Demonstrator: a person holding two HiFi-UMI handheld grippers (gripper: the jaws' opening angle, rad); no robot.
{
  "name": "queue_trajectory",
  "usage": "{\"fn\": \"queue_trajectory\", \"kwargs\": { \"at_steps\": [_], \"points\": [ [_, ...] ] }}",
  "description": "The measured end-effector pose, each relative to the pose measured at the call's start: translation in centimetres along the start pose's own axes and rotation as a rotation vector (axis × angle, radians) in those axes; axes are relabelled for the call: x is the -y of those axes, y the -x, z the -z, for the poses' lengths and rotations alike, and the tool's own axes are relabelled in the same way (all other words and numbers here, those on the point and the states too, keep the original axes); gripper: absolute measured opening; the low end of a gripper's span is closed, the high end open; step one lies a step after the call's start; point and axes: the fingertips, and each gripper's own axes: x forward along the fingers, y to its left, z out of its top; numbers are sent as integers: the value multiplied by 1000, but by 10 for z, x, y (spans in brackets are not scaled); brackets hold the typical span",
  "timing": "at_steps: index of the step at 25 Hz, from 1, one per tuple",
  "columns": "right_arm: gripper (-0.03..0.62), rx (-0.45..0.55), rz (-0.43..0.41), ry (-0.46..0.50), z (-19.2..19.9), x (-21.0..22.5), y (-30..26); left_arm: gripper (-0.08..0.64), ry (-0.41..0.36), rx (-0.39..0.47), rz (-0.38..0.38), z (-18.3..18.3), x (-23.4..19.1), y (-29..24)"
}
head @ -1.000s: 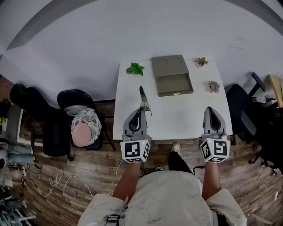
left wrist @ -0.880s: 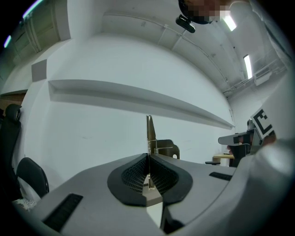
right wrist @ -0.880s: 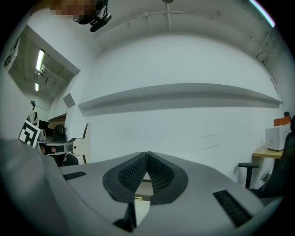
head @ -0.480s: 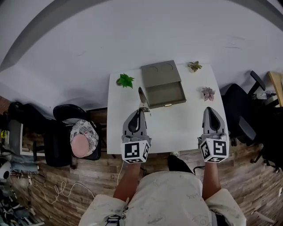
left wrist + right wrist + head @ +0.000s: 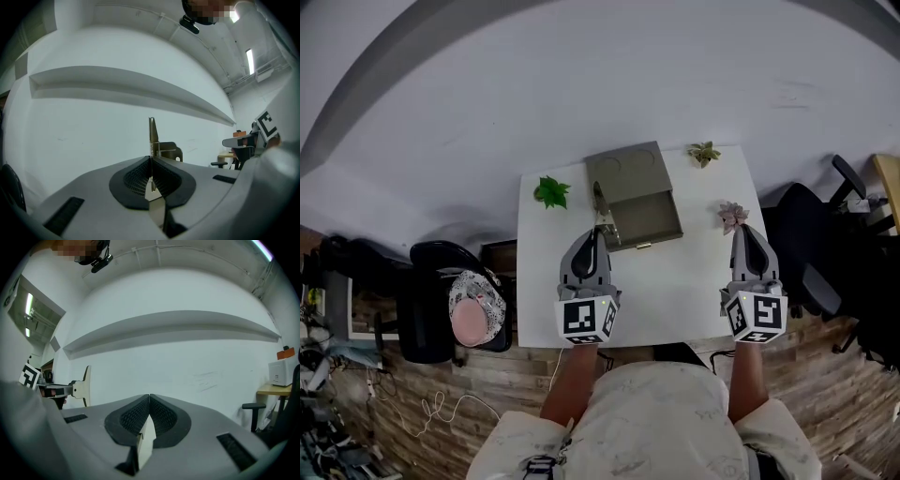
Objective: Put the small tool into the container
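Left gripper is clamped on the small tool — a thin metal piece that sticks out of the closed jaws toward 12 o'clock. Its far end is over the left edge of the container; whether it touches cannot be told. In the left gripper view the tool stands upright from between the pressed-together pads. The container, an open olive-grey box, sits on the white counter at 1 o'clock from the left gripper. Right gripper hovers over the counter's right side, jaws fully together with nothing between them — a pinkish succulent lies just ahead at 11 o'clock. A green plant sits at 10 o'clock from the left gripper, and a small succulent sits at the counter's far edge.
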Motion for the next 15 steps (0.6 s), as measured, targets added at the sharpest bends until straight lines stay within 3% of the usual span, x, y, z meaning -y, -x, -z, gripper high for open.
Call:
{"fn": "queue_trajectory", "kwargs": {
  "at_steps": [15],
  "points": [
    [17, 41, -48, -10, -12, 37, -59, 6, -47, 22, -55, -12, 4, -54]
  ]
}}
